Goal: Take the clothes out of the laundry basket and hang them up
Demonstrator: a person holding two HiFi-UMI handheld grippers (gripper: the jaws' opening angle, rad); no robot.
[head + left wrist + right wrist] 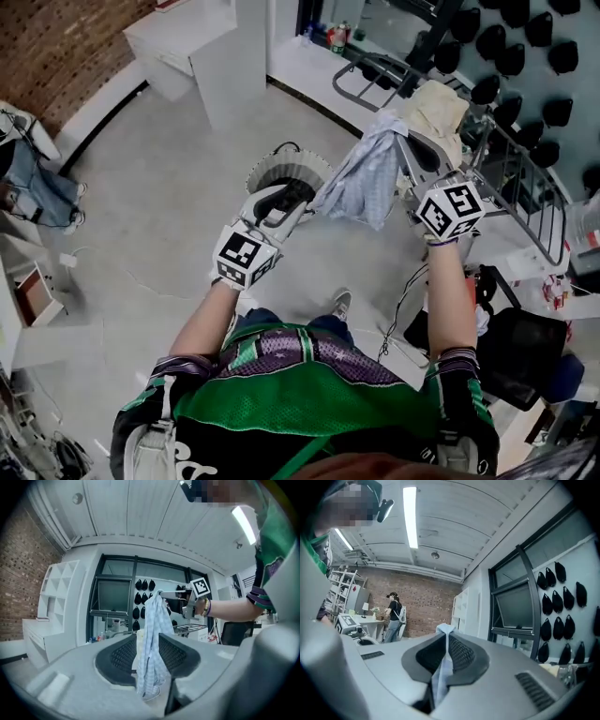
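A light blue checked garment [361,173] hangs stretched between my two grippers, above the round white laundry basket [291,171]. My left gripper [305,202] is shut on its lower left corner. In the left gripper view the garment [152,630] fills the gap between the jaws of the left gripper [147,644] and runs up to the right gripper [161,592]. My right gripper [398,139] is shut on the garment's top edge. In the right gripper view a thin fold of the garment [445,630] pokes out between the closed jaws of the right gripper [446,641].
A grey metal drying rack [525,187] stands at the right with a cream cloth [436,108] draped on it. Black shapes [525,37] dot the wall behind. A black bag [511,352] lies on the floor. White shelving [202,47] is far left. A person [393,616] stands far off.
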